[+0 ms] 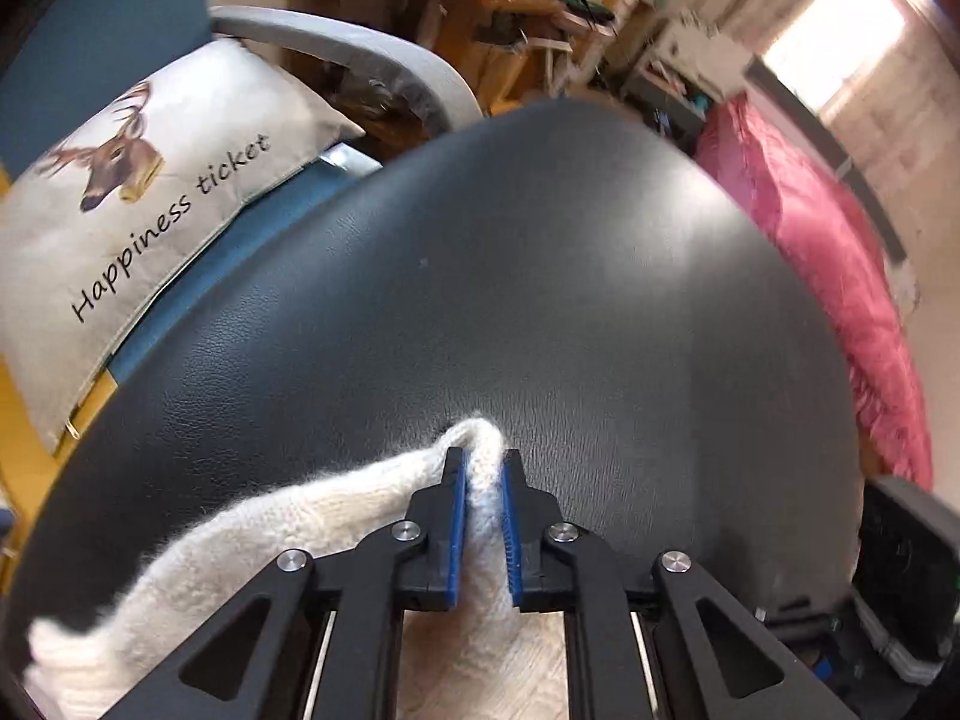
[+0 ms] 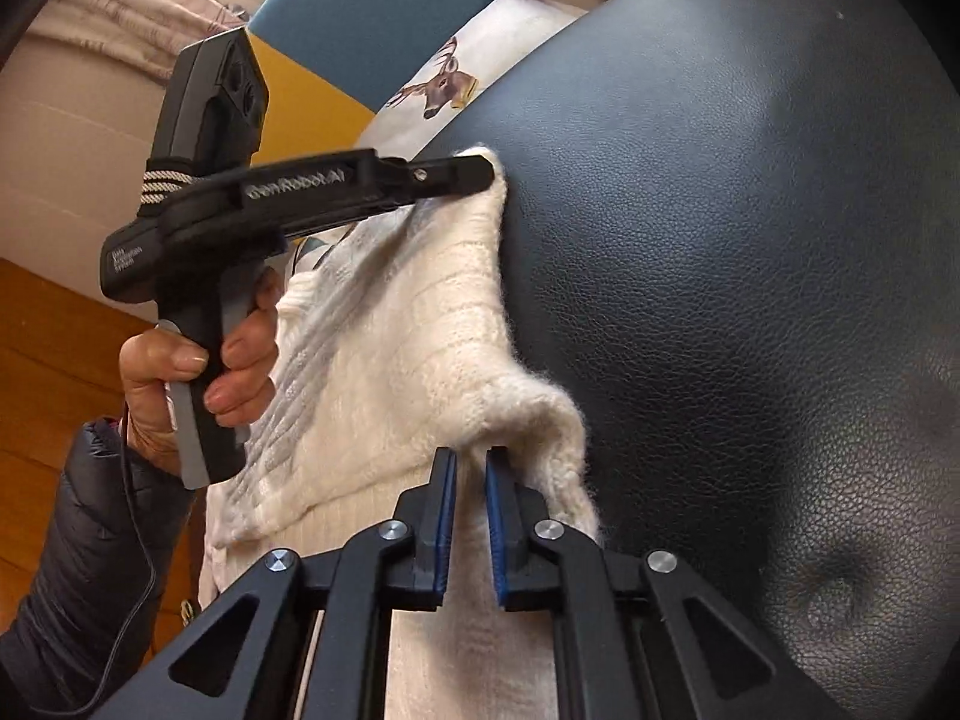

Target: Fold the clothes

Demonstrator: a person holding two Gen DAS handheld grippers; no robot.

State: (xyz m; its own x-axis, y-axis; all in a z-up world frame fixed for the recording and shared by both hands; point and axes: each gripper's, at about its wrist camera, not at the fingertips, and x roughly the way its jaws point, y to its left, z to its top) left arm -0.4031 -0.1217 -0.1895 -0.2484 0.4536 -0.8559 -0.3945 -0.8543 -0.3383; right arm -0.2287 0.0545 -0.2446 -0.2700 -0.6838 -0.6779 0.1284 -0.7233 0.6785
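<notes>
Cream knit sweater [image 2: 384, 372] lies on the black leather seat [image 2: 750, 240], one edge pulled up. Left gripper [image 1: 482, 480], held by a hand [image 2: 180, 378], is clamped on the far corner of that edge; right gripper [image 2: 471, 480] is clamped on the near fold.

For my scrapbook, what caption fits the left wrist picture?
Left gripper pinching a fluffy white sweater on black leather.

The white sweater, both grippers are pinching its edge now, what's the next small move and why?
Probably lift both corners together: the left gripper and right gripper each clamp the white sweater at its edge on the black leather surface.
</notes>
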